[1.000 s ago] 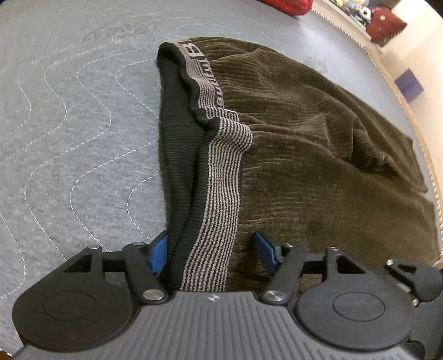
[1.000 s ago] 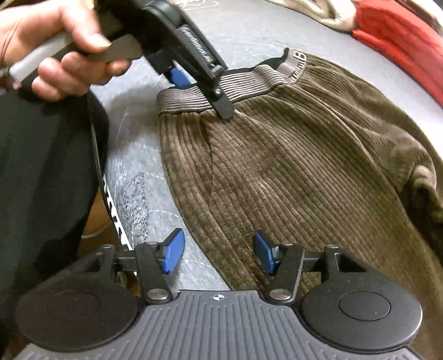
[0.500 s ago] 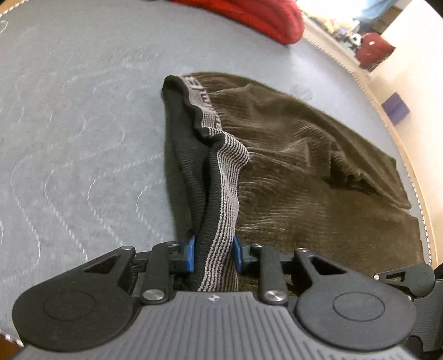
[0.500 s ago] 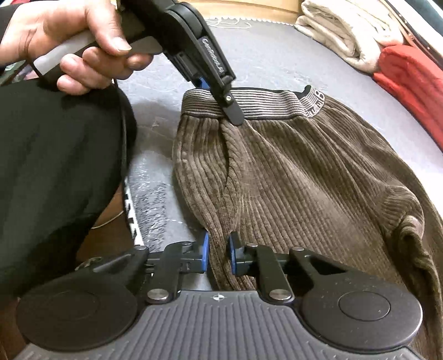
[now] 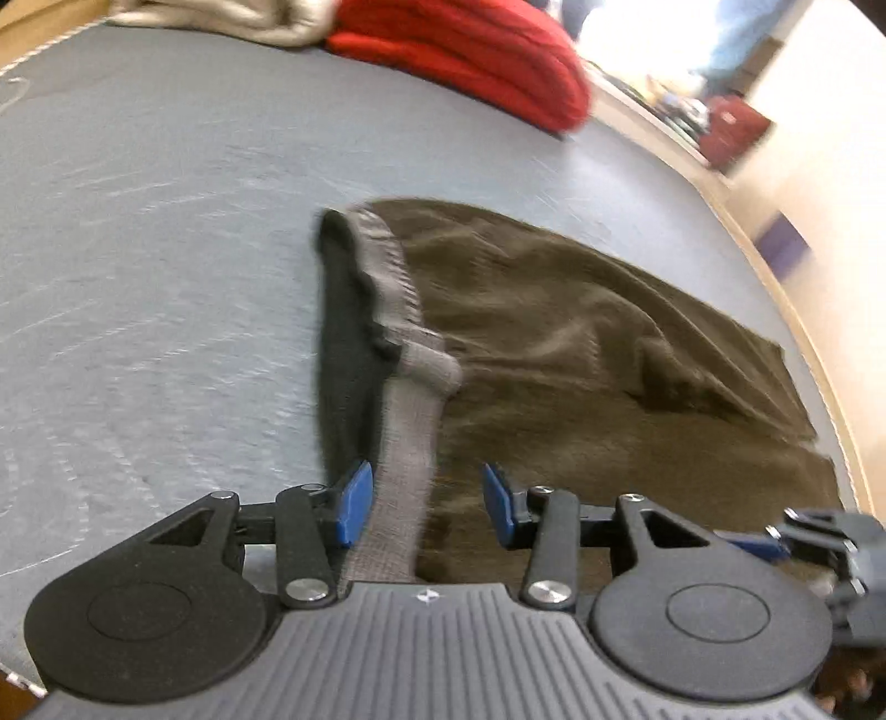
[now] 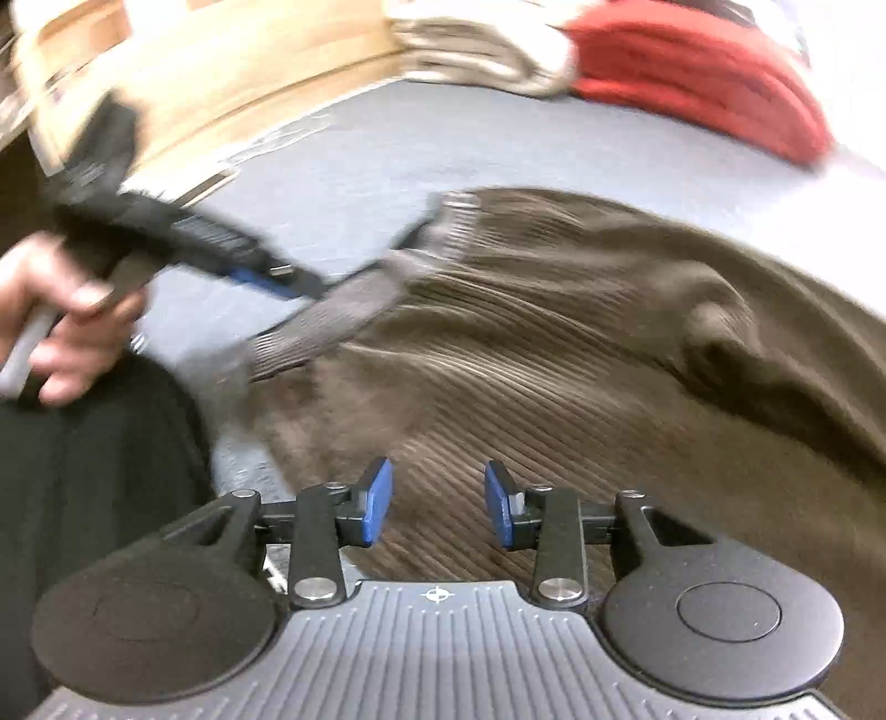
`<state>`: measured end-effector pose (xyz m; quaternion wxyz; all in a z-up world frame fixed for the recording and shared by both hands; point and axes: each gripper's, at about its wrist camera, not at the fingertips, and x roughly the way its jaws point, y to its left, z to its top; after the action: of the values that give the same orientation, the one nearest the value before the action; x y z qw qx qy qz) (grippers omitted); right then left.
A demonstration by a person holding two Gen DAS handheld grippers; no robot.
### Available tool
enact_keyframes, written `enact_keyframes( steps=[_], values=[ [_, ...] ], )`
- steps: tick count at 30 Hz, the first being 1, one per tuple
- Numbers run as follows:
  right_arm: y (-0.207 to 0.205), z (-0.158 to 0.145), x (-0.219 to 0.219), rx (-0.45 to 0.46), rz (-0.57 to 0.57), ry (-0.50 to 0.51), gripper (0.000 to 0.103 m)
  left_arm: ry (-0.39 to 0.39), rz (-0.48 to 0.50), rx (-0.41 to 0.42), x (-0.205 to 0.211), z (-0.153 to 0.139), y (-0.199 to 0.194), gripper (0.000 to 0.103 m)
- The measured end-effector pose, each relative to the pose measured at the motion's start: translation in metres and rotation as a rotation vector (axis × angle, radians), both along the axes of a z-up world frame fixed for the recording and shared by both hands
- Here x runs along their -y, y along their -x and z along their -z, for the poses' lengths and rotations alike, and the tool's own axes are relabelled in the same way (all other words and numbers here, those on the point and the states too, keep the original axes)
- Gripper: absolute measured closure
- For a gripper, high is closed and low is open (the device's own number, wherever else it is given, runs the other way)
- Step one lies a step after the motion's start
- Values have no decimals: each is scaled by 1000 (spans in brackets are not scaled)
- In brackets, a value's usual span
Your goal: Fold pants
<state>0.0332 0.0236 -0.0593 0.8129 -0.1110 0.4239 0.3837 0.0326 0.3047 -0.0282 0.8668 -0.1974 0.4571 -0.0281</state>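
Observation:
Brown corduroy pants [image 5: 581, 354] lie on the grey mattress, also in the right wrist view [image 6: 581, 354]. Their grey striped waistband [image 5: 407, 443] runs between the blue pads of my left gripper [image 5: 423, 501], whose jaws stand apart around it. My right gripper [image 6: 437, 507] is open, its pads apart over the corduroy near the pants' edge. The left gripper also shows in the right wrist view [image 6: 260, 277], at the waistband [image 6: 332, 321], blurred by motion.
A red folded cloth [image 5: 470, 61] and a beige one [image 5: 232, 19] lie at the far side of the grey mattress [image 5: 138, 249]. A wooden edge [image 6: 221, 105] runs along the far left. The person's dark-clothed body [image 6: 94, 498] is at left.
Both grippers were shut on the pants half a second ago and now stand open. The pants have shifted away and the views are blurred by motion.

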Motion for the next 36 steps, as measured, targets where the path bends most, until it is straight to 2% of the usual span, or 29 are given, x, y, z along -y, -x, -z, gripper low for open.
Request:
enact_keyframes(
  steps=[3,4,6,7,11,14,17,21,24,26,28,33,36],
  values=[
    [-8,16,13,-48,71,59,64,18,127,-50,19,8,-12,55],
    [-10,25,16,-64,82,100,64,7,165,-78,25,12,-14,55],
    [-9,45,19,-102,90,222,64,-46,215,-186,39,27,-25,56],
    [-7,49,22,-94,85,237,64,-75,229,-210,45,31,-30,56],
    [-2,39,28,-48,90,200,64,-163,275,-189,67,32,-33,50],
    [-6,34,39,-42,125,183,64,-154,287,-144,68,28,-26,50],
    [-7,45,48,-79,150,234,63,-125,279,-157,64,29,-25,50],
    [-6,41,52,-58,155,220,63,-95,262,-160,61,29,-34,50],
    [-9,24,57,-14,200,165,63,-91,250,-140,60,24,-30,45],
    [-11,5,60,64,236,134,63,-95,235,-121,57,19,-26,37],
    [-14,-18,64,153,266,106,63,-99,227,-96,57,15,-23,36],
    [-26,-92,89,300,353,-36,63,-139,187,-28,57,5,-15,29],
    [-33,-140,119,398,408,-106,60,-156,142,27,57,-4,-8,18]
  ],
)
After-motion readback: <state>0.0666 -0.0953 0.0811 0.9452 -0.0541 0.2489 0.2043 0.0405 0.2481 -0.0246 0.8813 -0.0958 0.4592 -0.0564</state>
